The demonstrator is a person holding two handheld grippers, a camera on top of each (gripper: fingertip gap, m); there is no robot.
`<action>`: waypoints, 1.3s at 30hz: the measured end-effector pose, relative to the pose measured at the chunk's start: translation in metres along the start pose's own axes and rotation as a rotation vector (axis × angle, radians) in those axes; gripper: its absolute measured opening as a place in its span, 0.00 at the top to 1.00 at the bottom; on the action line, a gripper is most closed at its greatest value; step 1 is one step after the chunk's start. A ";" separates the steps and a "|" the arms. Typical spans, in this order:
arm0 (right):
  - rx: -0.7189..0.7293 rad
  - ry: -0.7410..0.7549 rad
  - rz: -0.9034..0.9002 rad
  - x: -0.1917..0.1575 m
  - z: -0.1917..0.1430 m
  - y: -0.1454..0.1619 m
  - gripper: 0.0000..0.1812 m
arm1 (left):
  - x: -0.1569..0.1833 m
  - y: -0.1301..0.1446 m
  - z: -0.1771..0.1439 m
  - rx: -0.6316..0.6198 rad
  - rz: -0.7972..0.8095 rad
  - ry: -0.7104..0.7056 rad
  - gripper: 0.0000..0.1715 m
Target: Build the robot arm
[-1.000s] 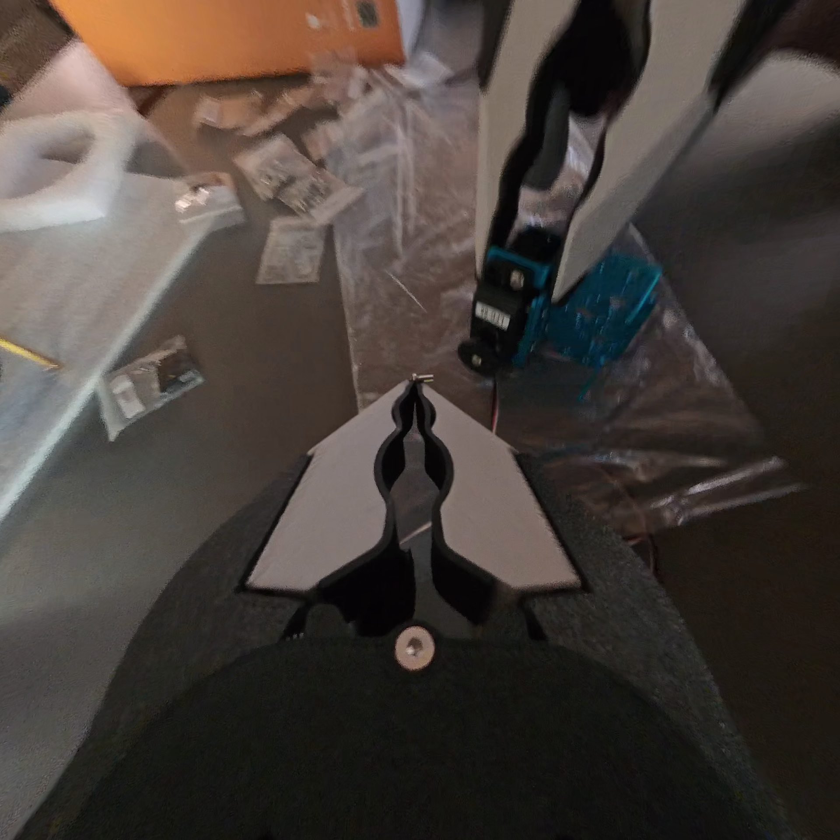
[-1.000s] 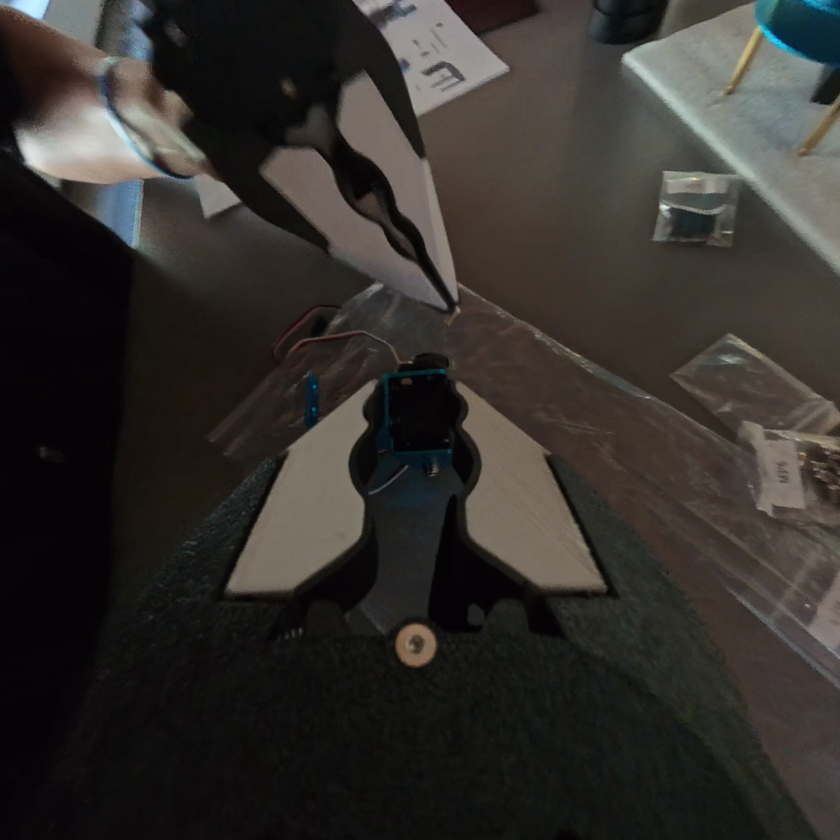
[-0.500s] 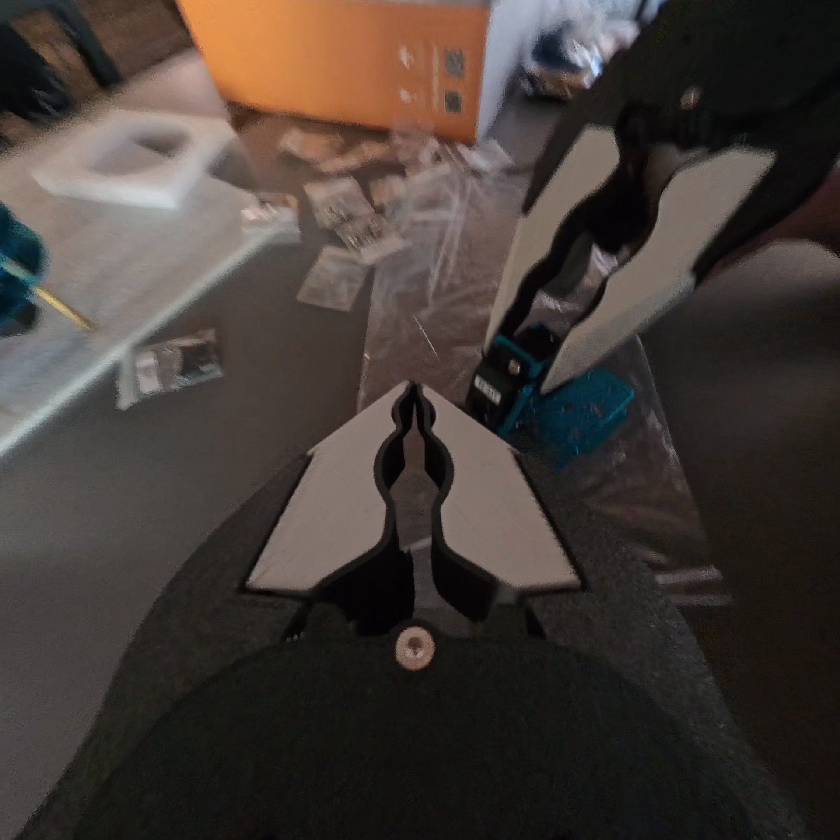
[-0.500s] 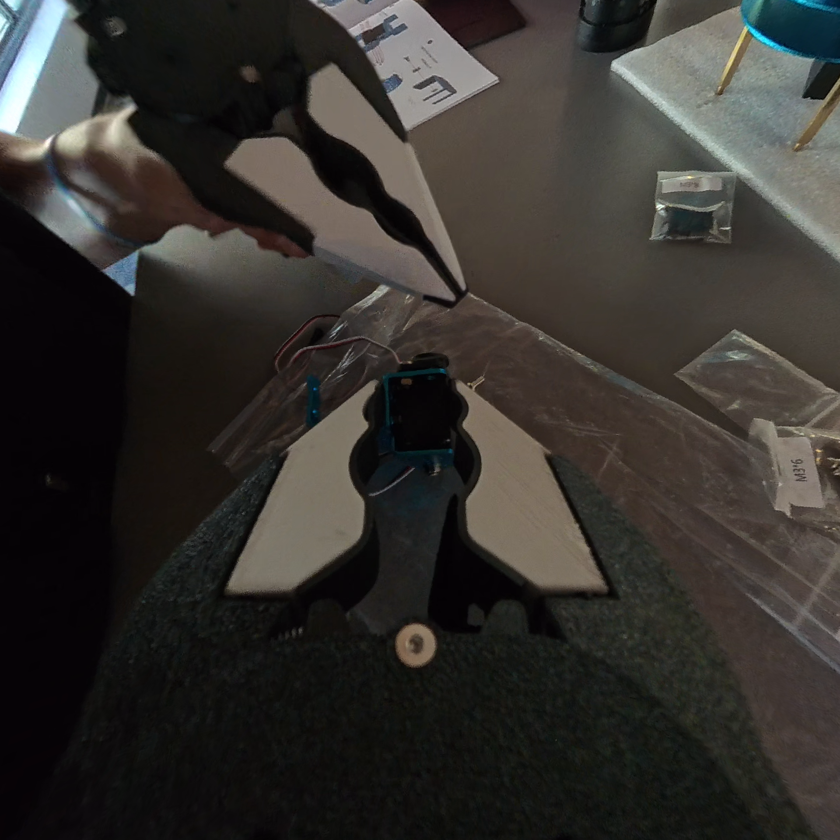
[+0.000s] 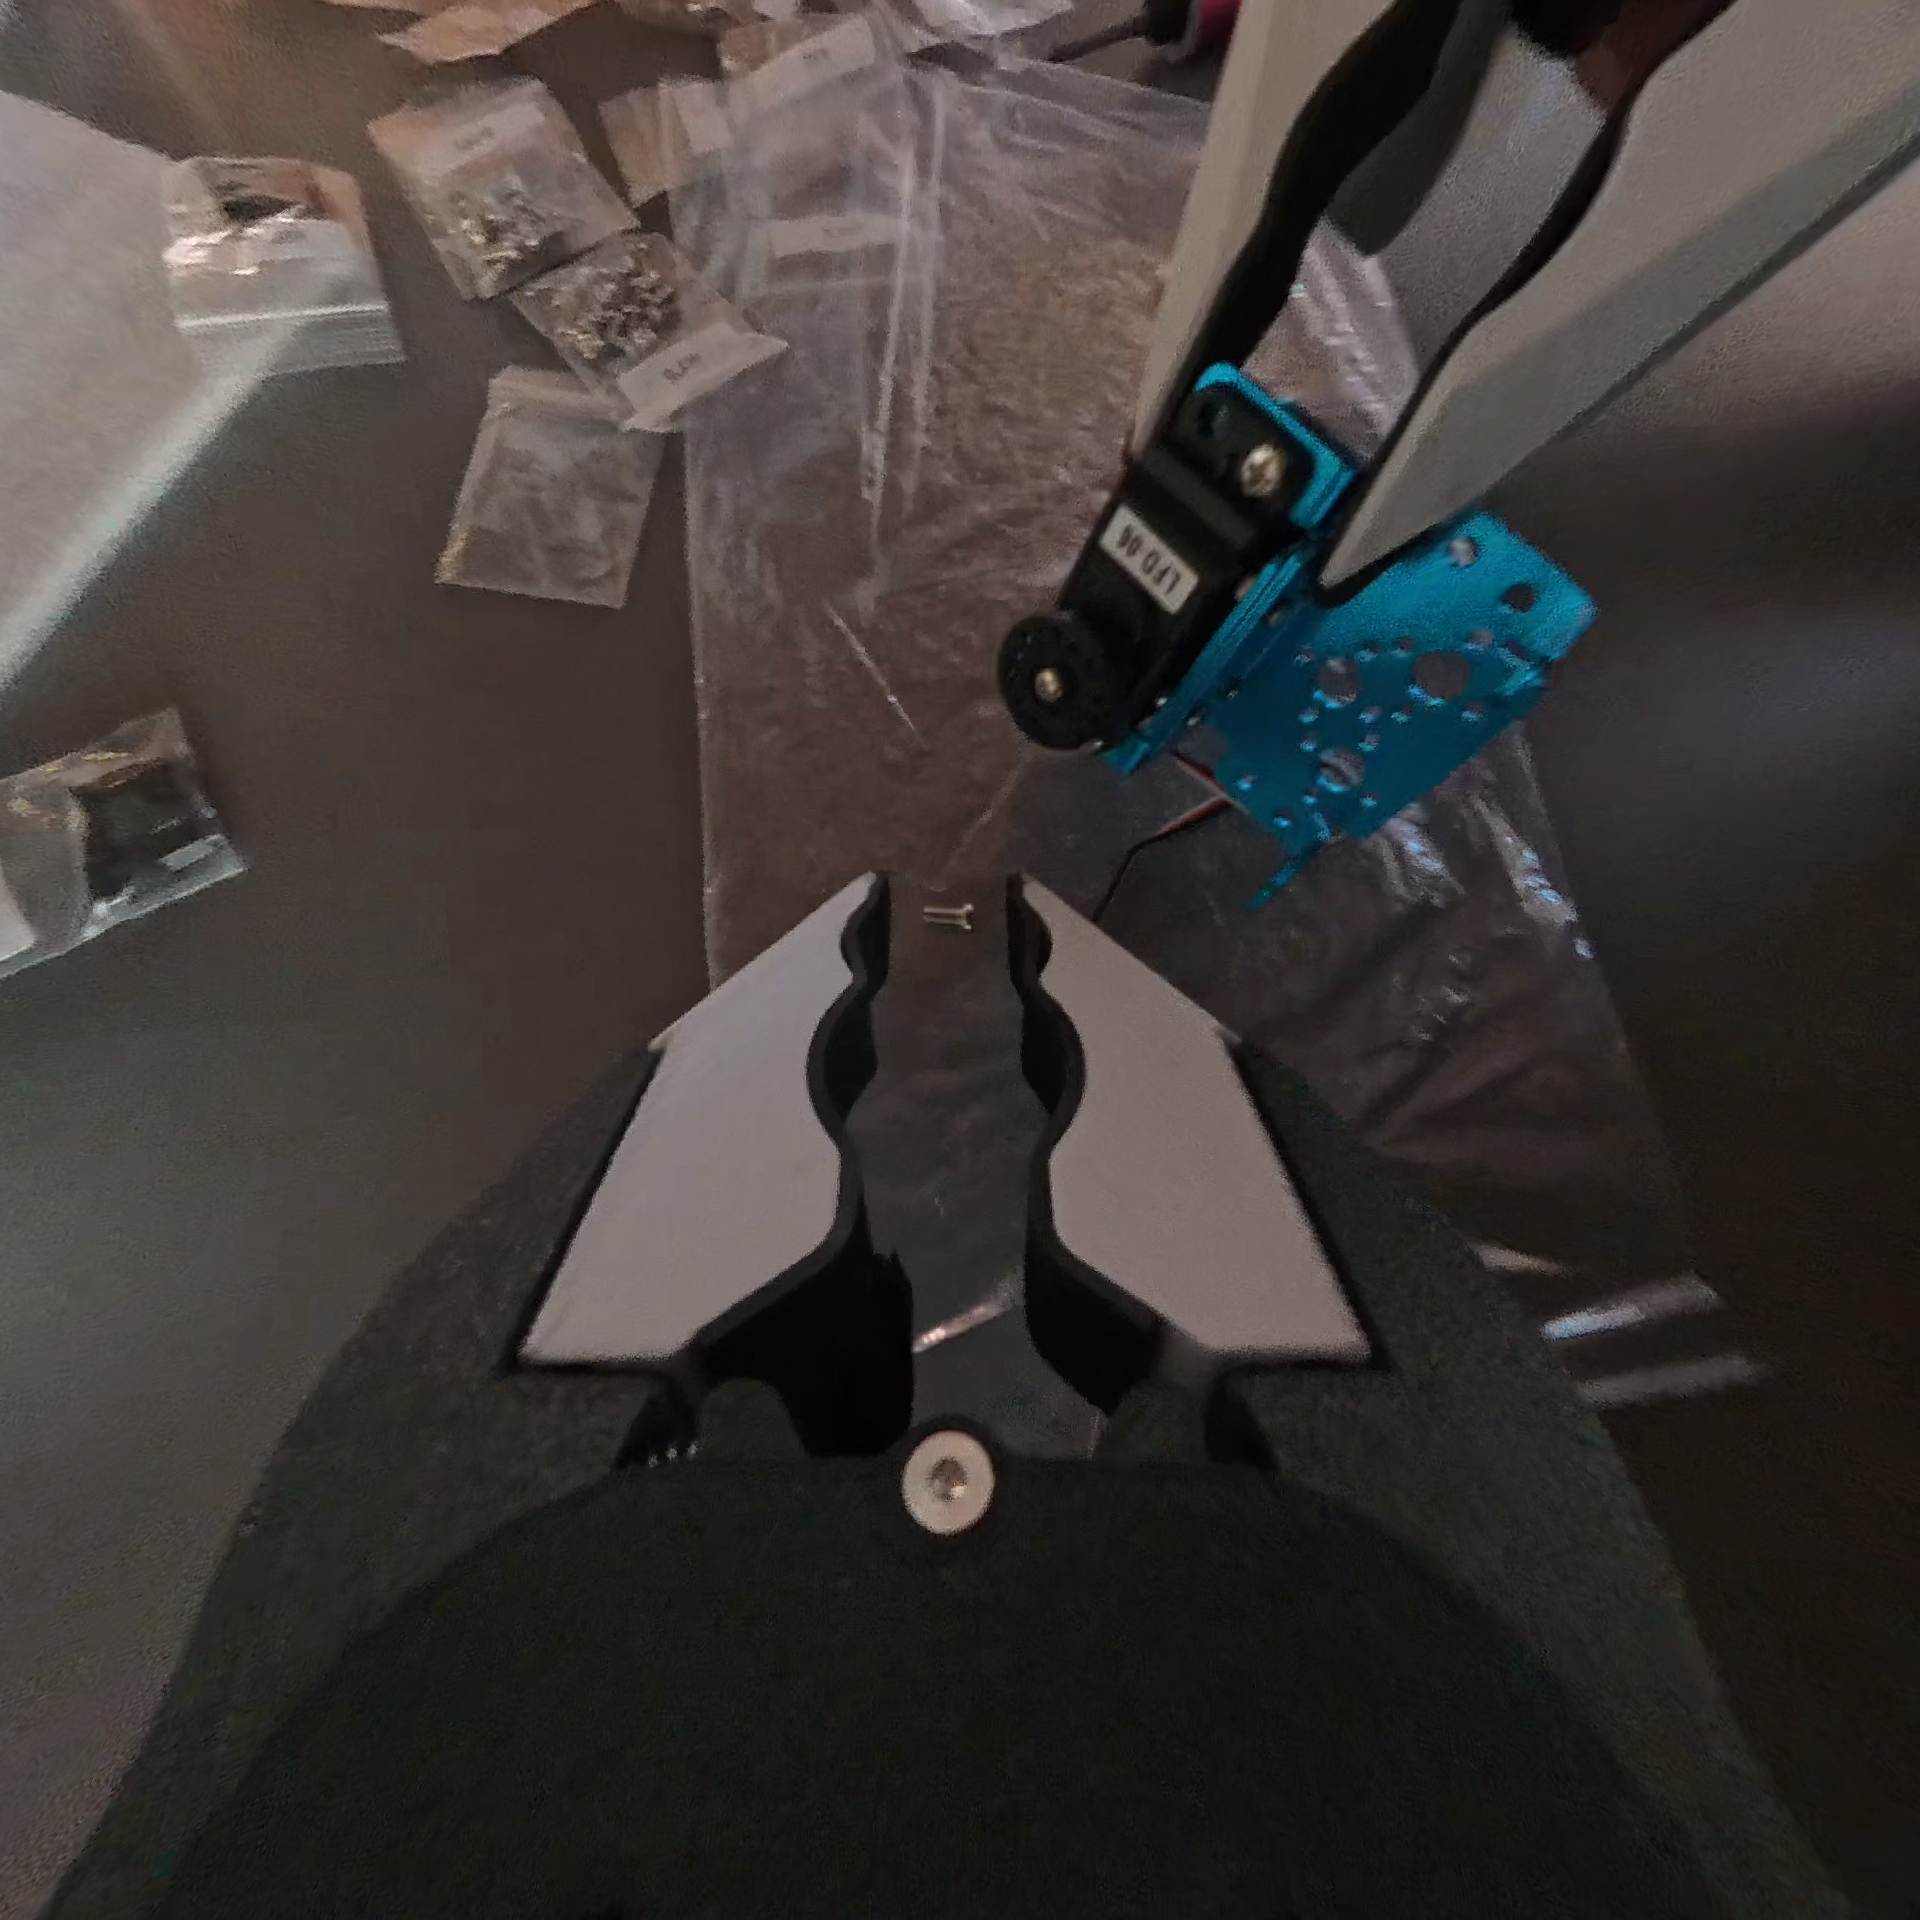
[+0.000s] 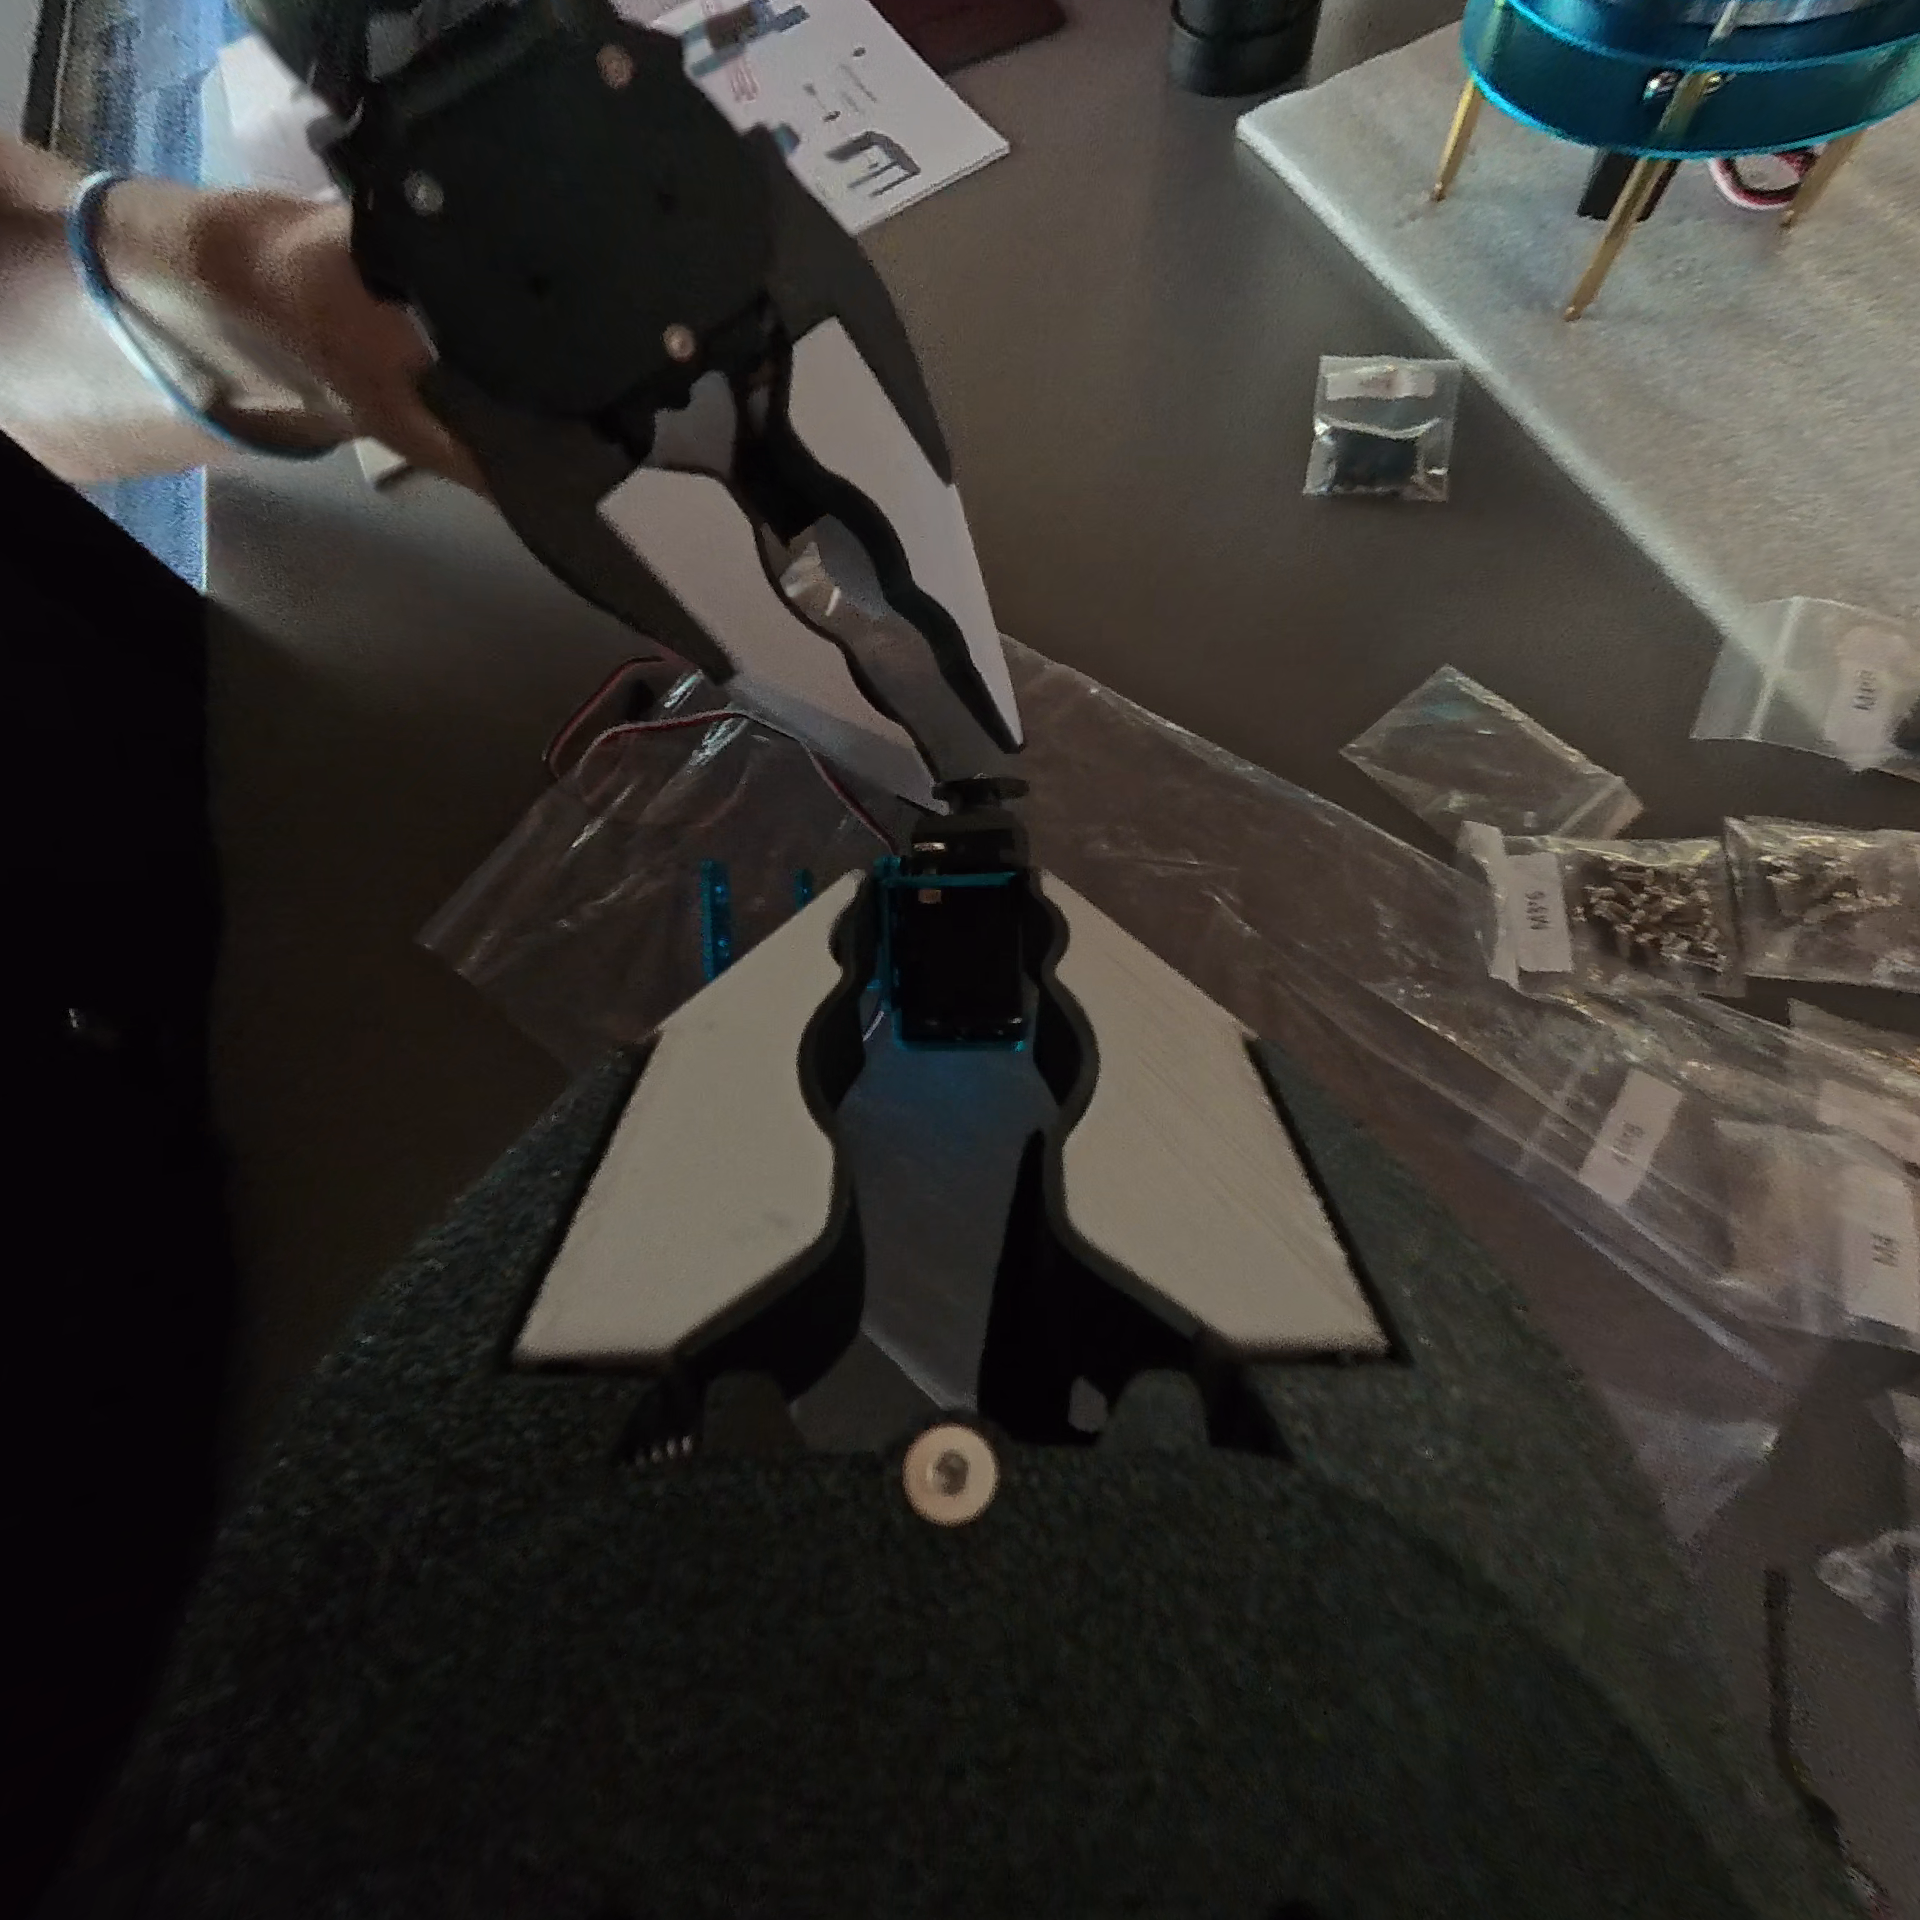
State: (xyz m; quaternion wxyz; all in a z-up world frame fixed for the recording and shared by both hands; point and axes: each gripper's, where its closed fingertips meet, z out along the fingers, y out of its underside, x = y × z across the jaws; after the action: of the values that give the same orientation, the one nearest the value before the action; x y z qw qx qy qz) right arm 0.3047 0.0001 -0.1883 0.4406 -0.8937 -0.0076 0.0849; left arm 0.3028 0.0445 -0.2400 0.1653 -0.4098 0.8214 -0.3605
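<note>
My left gripper (image 5: 945, 883) is open, its tips low over a clear plastic bag (image 5: 883, 520). A tiny silver screw (image 5: 951, 914) lies loose on the bag between the tips. My right gripper (image 6: 948, 883) is shut on a black servo (image 6: 961, 956) set in a blue metal bracket (image 5: 1392, 707). It holds the servo above the bag, just right of and beyond the left tips. In the left wrist view the right gripper (image 5: 1242, 520) comes in from the upper right. In the right wrist view the left gripper (image 6: 971, 774) points down just beyond the servo.
Several small clear bags of screws (image 5: 613, 301) lie on the dark table, also at the right (image 6: 1621, 904). A white foam pad (image 6: 1662, 416) bears a blue round part on gold legs (image 6: 1621, 83). A booklet (image 6: 862, 135) lies at the back. A hand (image 6: 239, 322) holds the left gripper. Some 7 centimetres of space lies between my two pairs of fingers.
The left gripper was shut on the screw a second ago. The screw then lay on the bag, and the gripper has opened and come down around it. The right gripper still holds the servo.
</note>
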 end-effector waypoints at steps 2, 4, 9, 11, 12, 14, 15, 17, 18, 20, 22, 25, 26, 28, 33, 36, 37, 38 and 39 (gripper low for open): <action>0.003 0.001 0.006 0.002 -0.001 0.000 0.85 | -0.006 0.001 0.004 0.013 -0.048 -0.078 0.88; -0.007 -0.009 0.010 0.001 0.001 0.003 0.86 | -0.012 0.001 0.003 0.020 -0.071 -0.159 0.88; -0.036 -0.006 -0.008 -0.001 0.006 0.008 0.85 | -0.011 0.007 -0.003 -0.002 -0.095 -0.221 0.89; -0.036 -0.012 -0.007 -0.002 0.007 0.007 0.86 | -0.010 0.009 -0.006 -0.008 -0.103 -0.222 0.89; -0.037 -0.012 -0.007 -0.003 0.007 0.008 0.85 | -0.011 0.009 -0.007 -0.011 -0.108 -0.226 0.89; -0.037 -0.012 -0.007 -0.003 0.007 0.008 0.86 | -0.009 0.004 -0.012 0.010 -0.108 -0.232 0.88; -0.036 -0.013 -0.006 -0.003 0.007 0.008 0.85 | -0.007 0.001 -0.014 0.026 -0.105 -0.230 0.88; -0.038 -0.012 -0.003 -0.002 0.008 0.008 0.85 | -0.002 0.000 -0.013 0.023 -0.099 -0.215 0.88; -0.039 -0.012 -0.001 -0.002 0.008 0.008 0.85 | -0.001 0.001 -0.010 0.010 -0.096 -0.209 0.88; -0.040 -0.013 -0.002 -0.002 0.009 0.008 0.86 | -0.001 0.007 -0.005 -0.020 -0.089 -0.217 0.88; -0.039 -0.015 -0.002 -0.002 0.009 0.009 0.85 | -0.005 0.011 -0.004 -0.032 -0.091 -0.241 0.88; -0.043 -0.018 0.003 -0.002 0.009 0.010 0.85 | -0.009 0.013 -0.007 -0.045 -0.104 -0.267 0.87; -0.044 -0.019 0.003 -0.002 0.010 0.010 0.85 | -0.010 0.014 -0.008 -0.049 -0.101 -0.271 0.86; -0.044 -0.020 0.003 -0.002 0.010 0.010 0.85 | -0.012 0.018 -0.013 -0.057 -0.102 -0.286 0.86; -0.047 -0.026 0.008 -0.003 0.010 0.010 0.85 | -0.016 0.025 -0.020 -0.064 -0.131 -0.286 0.86; -0.046 -0.027 0.004 -0.003 0.011 0.010 0.85 | -0.017 0.027 -0.022 -0.078 -0.130 -0.290 0.86; -0.046 -0.029 0.007 -0.003 0.011 0.010 0.85 | -0.018 0.027 -0.024 -0.081 -0.132 -0.293 0.87; -0.046 -0.029 0.009 -0.003 0.011 0.011 0.85 | -0.018 0.028 -0.024 -0.082 -0.132 -0.293 0.88; -0.046 -0.030 0.011 -0.003 0.010 0.011 0.85 | -0.018 0.029 -0.024 -0.086 -0.134 -0.284 0.90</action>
State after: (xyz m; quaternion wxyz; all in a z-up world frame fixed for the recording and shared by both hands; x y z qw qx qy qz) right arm 0.2997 0.0014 -0.2026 0.4192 -0.9023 -0.0113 0.1003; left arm 0.2841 0.0813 -0.2450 0.2379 -0.5170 0.7753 -0.2738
